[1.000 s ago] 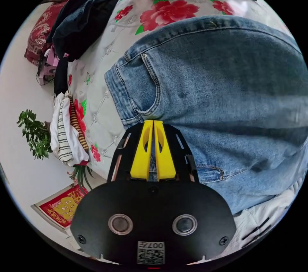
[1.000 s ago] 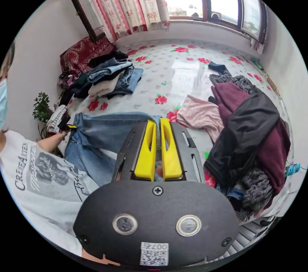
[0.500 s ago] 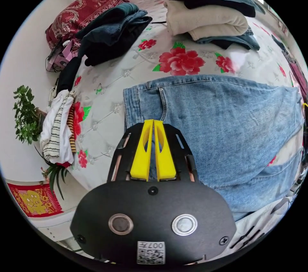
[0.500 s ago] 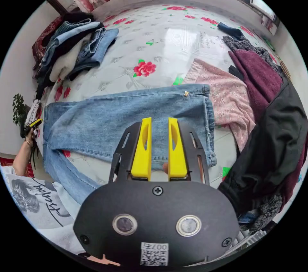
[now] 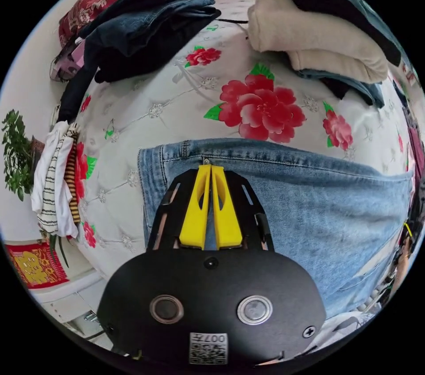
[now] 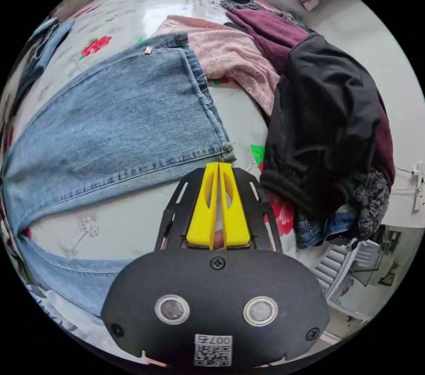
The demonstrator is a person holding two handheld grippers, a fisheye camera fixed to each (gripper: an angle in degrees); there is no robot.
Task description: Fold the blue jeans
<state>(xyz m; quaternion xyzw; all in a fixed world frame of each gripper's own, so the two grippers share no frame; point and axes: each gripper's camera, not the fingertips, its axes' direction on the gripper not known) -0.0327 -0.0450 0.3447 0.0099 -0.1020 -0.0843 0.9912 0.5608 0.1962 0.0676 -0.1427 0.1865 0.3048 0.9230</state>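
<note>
blue jeans (image 6: 115, 127) lie flat on the floral bedspread (image 5: 177, 101), long axis running left-right across both views. left gripper (image 5: 210, 168), jaws closed on the denim by the waistband, mid-frame. right gripper (image 6: 218, 166), jaws together w/ nothing between, sits just below the hem corner, lower centre; hem is the nearer grab for it.

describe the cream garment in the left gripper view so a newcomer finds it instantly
On the floral bedspread, beyond the blue jeans, sit two folded stacks. The cream garment is the thick folded layer in the stack with dark clothes above and below, the only pale piece.
</note>
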